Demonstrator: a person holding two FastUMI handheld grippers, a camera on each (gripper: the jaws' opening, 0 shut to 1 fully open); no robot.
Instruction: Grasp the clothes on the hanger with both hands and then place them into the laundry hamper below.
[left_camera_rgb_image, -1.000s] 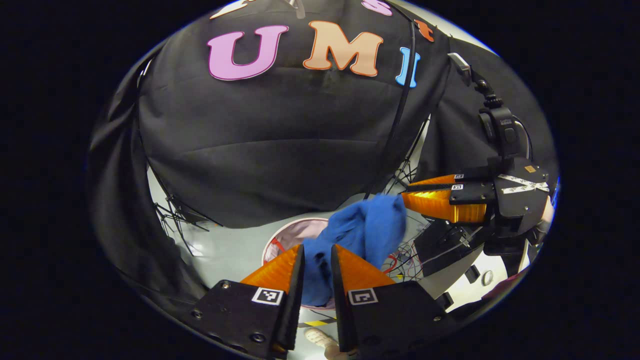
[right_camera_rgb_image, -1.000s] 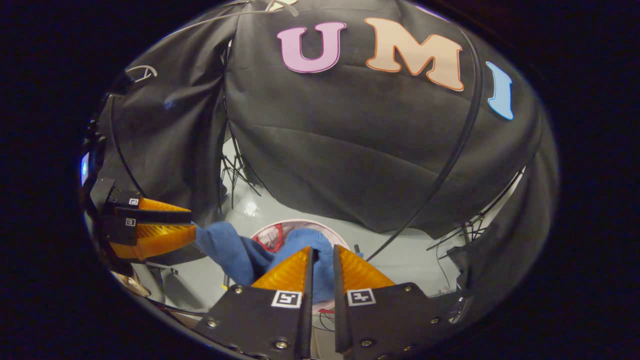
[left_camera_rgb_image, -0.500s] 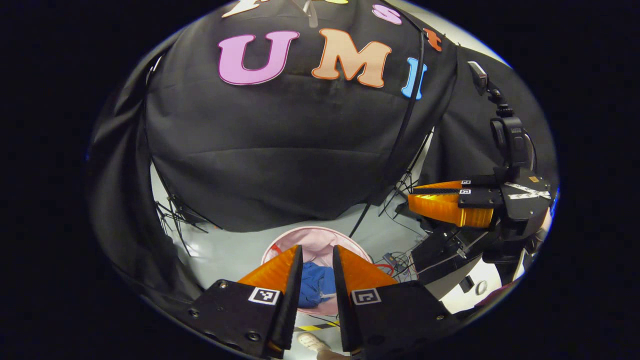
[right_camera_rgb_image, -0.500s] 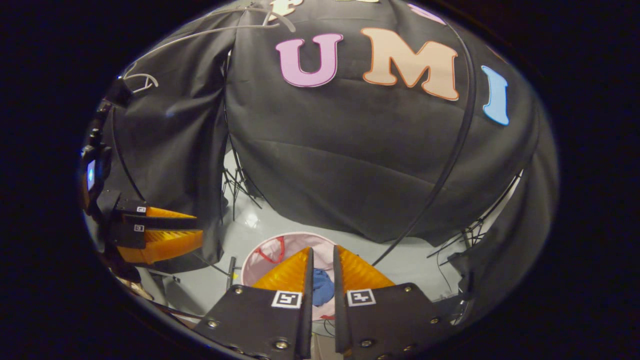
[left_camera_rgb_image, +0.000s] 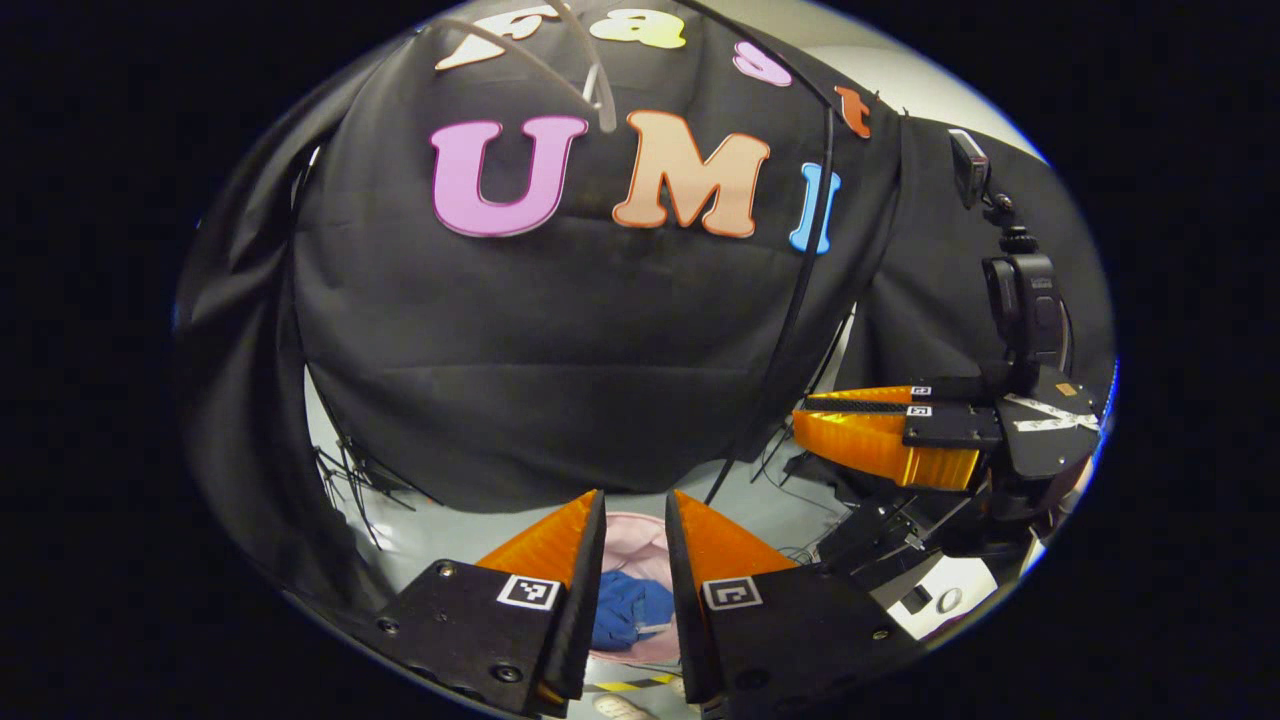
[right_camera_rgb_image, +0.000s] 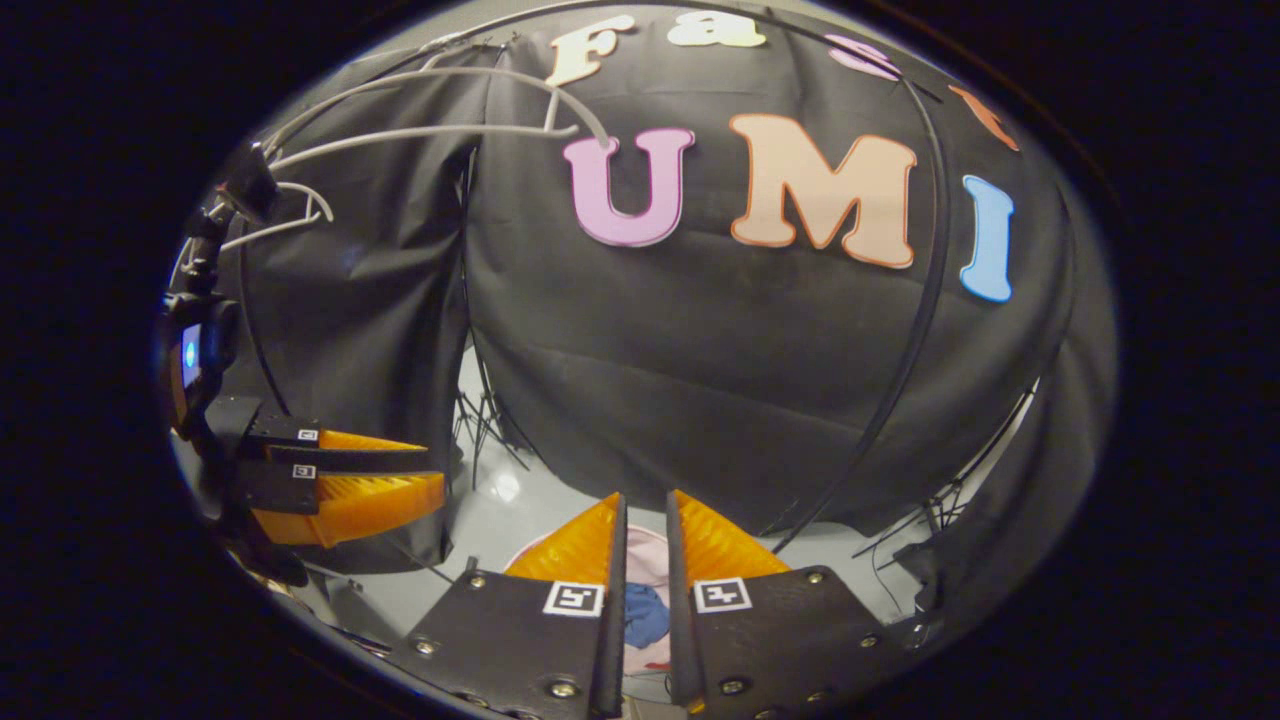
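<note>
Blue garment (left_camera_rgb_image: 625, 610) lies bunched inside pink laundry hamper (left_camera_rgb_image: 640, 530) on the grey floor (left_camera_rgb_image: 450, 530), seen between the fingers of both grippers. Left gripper (left_camera_rgb_image: 635, 515): jaws a narrow gap apart, nothing in them. Right gripper (right_camera_rgb_image: 642, 515): same, slightly parted, empty, apart from the cloth. White hanger (right_camera_rgb_image: 440, 120) hangs bare at top, w/ black backdrop behind.

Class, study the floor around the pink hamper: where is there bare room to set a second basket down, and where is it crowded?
Bare grey floor lies left of the round pink laundry hamper, bordered by the black cloth wall and a tripod's legs. Another open patch lies right of it, before the cloth's hem. In the left gripper view, the floor right of the hamper is crowded with cables and dark equipment. The blue garment lies inside the hamper.
</note>
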